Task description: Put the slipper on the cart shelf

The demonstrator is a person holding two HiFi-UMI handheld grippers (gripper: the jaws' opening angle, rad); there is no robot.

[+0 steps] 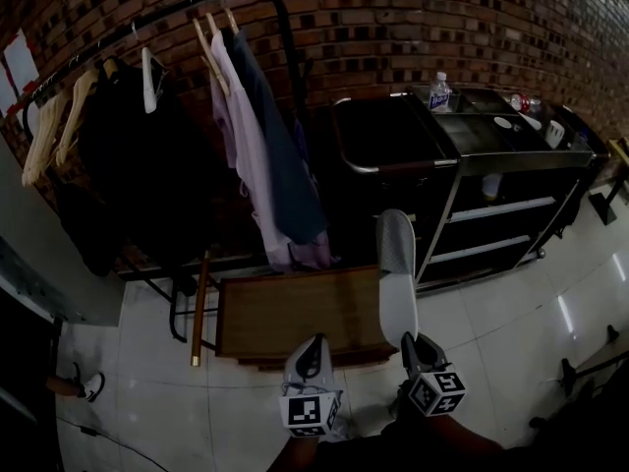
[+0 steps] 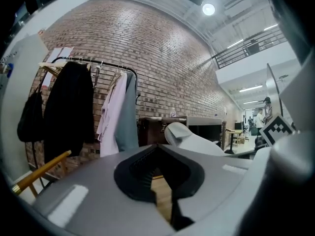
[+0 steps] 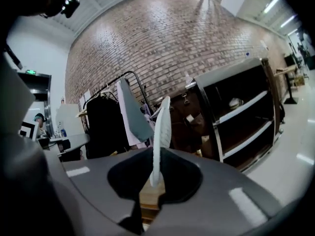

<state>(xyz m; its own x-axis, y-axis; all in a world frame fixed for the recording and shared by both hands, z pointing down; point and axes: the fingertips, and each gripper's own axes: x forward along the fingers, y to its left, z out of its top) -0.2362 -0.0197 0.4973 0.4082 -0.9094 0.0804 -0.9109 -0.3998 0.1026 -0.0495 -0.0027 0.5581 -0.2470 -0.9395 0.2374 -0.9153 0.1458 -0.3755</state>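
right jaws [image 1: 411, 342] clamped nearly closed on the heel-end edge of the slipper [image 1: 397, 273]. the rest of it sticks straight out ahead of the jaws, so it's a long lever on a thin pinch. left jaws [image 1: 310, 350] close to shut with nothing between them, slipper off to their right. cart [image 1: 444, 226] is ahead and right of the right jaws, slipper not at the shelf [image 1: 503, 208] yet. risks: the slipper pivots or slides out of the pinch on a fast swing. the toe could clip the cart post or shelf lip, since it leads the jaws by its whole length. it sits edge-on in the jaws, so it probably needs a roll before it lies flat. it could also shove the pale thing [image 3: 235, 102] on the upper shelf. containers: cart top tray holds a bottle [image 1: 440, 92], a second one [image 1: 526, 103] and some small white bits. lower shelf looks bare but too dark to be sure.
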